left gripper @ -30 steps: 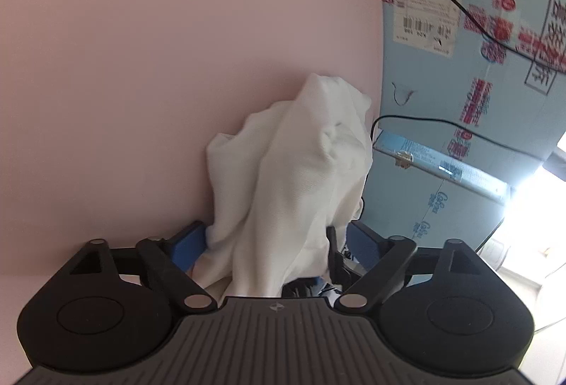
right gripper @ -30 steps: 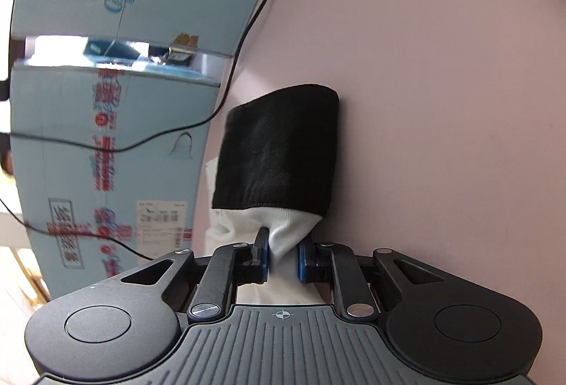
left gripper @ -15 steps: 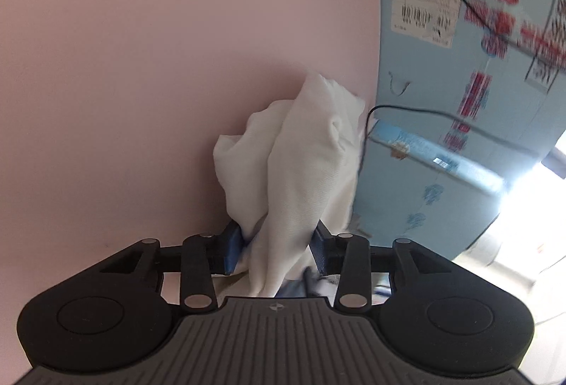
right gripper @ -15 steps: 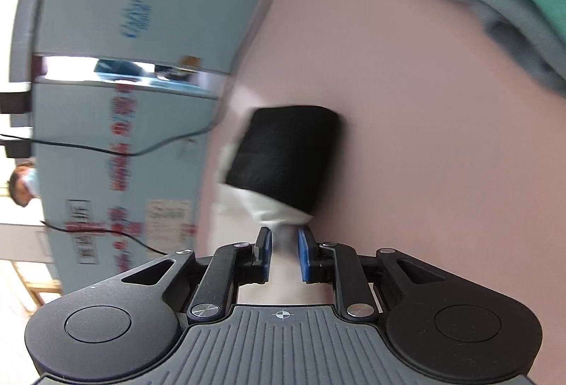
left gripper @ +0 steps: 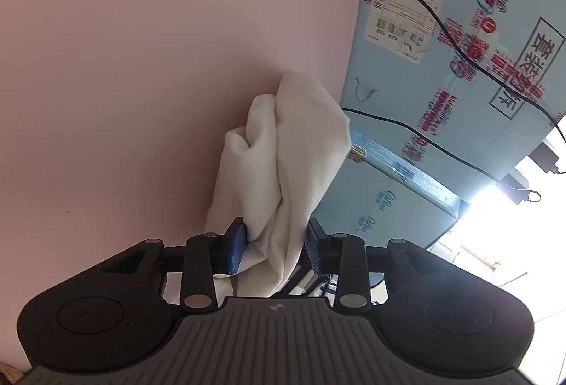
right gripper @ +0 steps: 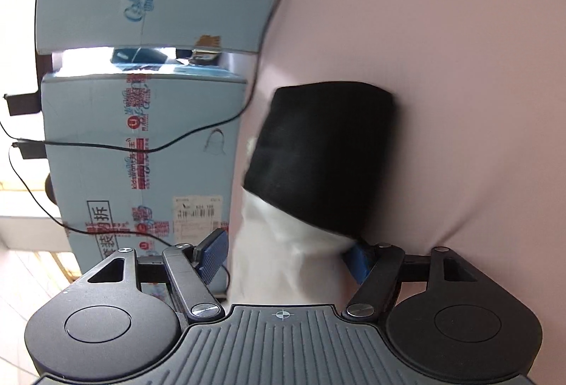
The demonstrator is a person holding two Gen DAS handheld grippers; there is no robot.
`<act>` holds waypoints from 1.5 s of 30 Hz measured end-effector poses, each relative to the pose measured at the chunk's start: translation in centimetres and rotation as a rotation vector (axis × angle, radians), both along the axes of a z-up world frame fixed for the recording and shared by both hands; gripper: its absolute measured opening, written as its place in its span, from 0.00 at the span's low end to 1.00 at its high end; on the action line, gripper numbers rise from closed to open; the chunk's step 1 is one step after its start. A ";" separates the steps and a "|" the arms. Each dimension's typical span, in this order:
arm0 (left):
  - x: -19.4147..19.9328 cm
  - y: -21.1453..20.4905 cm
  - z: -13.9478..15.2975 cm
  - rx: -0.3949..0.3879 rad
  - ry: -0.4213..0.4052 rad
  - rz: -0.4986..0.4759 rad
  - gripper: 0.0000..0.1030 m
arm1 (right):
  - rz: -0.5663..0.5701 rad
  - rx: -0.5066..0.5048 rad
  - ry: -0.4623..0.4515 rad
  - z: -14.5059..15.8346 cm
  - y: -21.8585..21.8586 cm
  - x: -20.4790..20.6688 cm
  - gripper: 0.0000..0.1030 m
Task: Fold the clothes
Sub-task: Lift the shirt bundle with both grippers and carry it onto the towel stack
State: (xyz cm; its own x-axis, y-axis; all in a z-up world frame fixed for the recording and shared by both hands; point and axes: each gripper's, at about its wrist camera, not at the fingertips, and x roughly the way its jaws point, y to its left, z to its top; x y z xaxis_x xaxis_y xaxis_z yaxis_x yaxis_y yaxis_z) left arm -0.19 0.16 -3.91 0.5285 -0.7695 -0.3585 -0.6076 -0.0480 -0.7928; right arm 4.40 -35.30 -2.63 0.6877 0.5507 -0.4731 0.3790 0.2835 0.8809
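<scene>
Two hand-held grippers work on one garment on a pale pink worktop. The left hand-held gripper has just been closing, and its blue pads now press from both sides on a bunched fold of the white cloth, which rises in a crumpled peak ahead of the fingers and leans toward the worktop's right edge in that view. Its grip is firm on the fabric, with the cloth squeezed narrow where it passes between the pads.

The right hand-held gripper has just been opening. Its jaws stand wide, the left blue pad clear of the fabric, while the right pad is mostly hidden behind the cloth, so contact there cannot be told. The white cloth lies loose between its fingers, and directly ahead the black cuff or band of the same garment rests on the pink surface, its far edge folded flat.

Beside the worktop stand light blue cardboard boxes with red printed tape and a white shipping label. Thin black cables run across their faces. The right wrist view shows the same boxes on its left side, with bright daylight beyond them.
</scene>
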 end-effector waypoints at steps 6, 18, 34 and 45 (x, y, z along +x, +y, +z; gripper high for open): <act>-0.3 0.5 -0.4 0.099 0.030 -0.048 0.53 | -0.002 -0.137 0.046 0.3 1.0 1.3 0.16; 0.5 -1.8 -0.8 0.210 -0.059 -0.107 0.31 | 0.028 -0.220 -0.090 6.0 2.8 -0.2 0.13; 6.3 -15.2 7.1 -0.069 -0.346 -0.461 0.30 | -0.311 -0.392 -0.317 16.7 -5.5 -8.3 0.13; 7.4 -32.4 5.2 0.052 -0.374 -0.824 0.33 | -0.764 -0.548 -0.204 15.5 -17.7 -18.7 0.21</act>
State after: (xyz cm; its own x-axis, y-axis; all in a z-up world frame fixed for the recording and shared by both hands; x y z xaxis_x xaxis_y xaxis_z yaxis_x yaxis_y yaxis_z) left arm 7.16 -32.25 1.25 -0.0935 -0.9432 -0.3187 -0.1361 0.3292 -0.9344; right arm -14.28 -53.04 12.87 0.8666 -0.3420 -0.3634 0.4862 0.4150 0.7690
